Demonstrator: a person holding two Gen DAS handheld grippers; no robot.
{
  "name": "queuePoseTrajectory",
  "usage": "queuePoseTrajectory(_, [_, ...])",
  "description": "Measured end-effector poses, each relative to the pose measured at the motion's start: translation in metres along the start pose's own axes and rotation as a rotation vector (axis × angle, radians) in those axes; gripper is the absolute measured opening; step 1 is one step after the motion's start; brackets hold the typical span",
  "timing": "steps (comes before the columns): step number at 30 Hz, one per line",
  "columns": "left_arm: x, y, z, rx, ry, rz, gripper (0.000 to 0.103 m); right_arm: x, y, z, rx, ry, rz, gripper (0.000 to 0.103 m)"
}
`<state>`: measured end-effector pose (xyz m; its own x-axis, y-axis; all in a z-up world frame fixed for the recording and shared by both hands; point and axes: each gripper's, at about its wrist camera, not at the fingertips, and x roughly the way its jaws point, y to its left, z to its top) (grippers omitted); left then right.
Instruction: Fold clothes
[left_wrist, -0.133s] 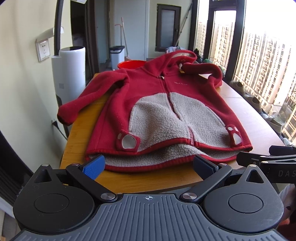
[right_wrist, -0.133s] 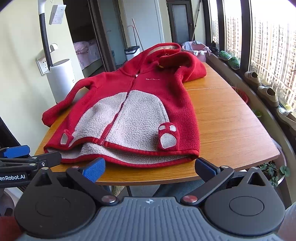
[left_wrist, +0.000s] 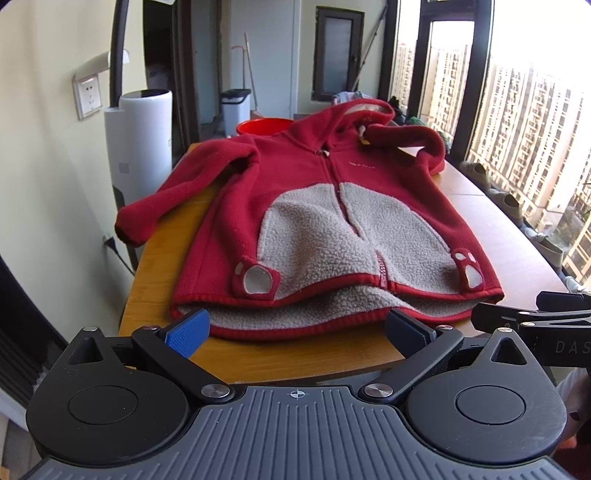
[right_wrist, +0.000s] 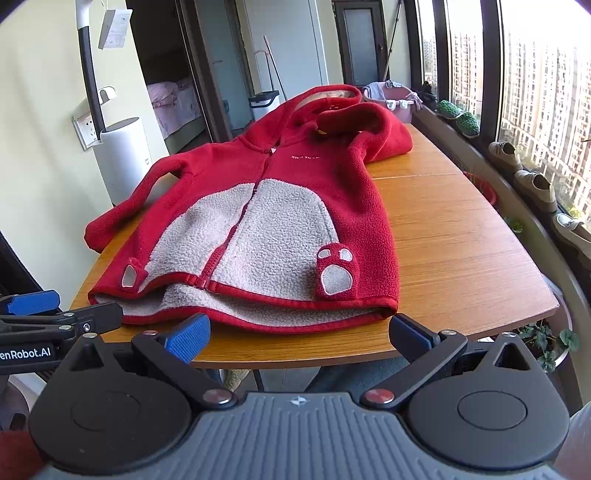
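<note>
The red fleece jacket (right_wrist: 258, 206) lies zipped and face up on the wooden table (right_wrist: 461, 236), hem at the near edge, presumably spread flat for folding. Both the left gripper (left_wrist: 295, 328) and right gripper (right_wrist: 297, 330) hover just short of that hem, jaws wide and empty. Bare table lies right of the jacket, while its left sleeve (left_wrist: 147, 210) overhangs the table's edge.

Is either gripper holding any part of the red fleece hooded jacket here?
No, nothing is held. The left gripper and right gripper are both wide open, short of the red fleece hooded jacket's hem.
</note>
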<state>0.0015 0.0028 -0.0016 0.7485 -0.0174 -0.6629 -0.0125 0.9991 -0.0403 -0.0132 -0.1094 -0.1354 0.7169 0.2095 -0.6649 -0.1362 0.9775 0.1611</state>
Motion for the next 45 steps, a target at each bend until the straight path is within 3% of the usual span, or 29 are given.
queuePoseTrajectory(9, [0.004,0.002,-0.003,-0.022,0.041,0.000,0.103,0.008,-0.003,0.000,0.037,0.071,0.008,0.103])
queuePoseTrajectory(45, [0.008,0.006,-0.008,-0.047,0.079,-0.011,0.103,0.014,-0.006,-0.005,0.044,0.096,0.028,0.103])
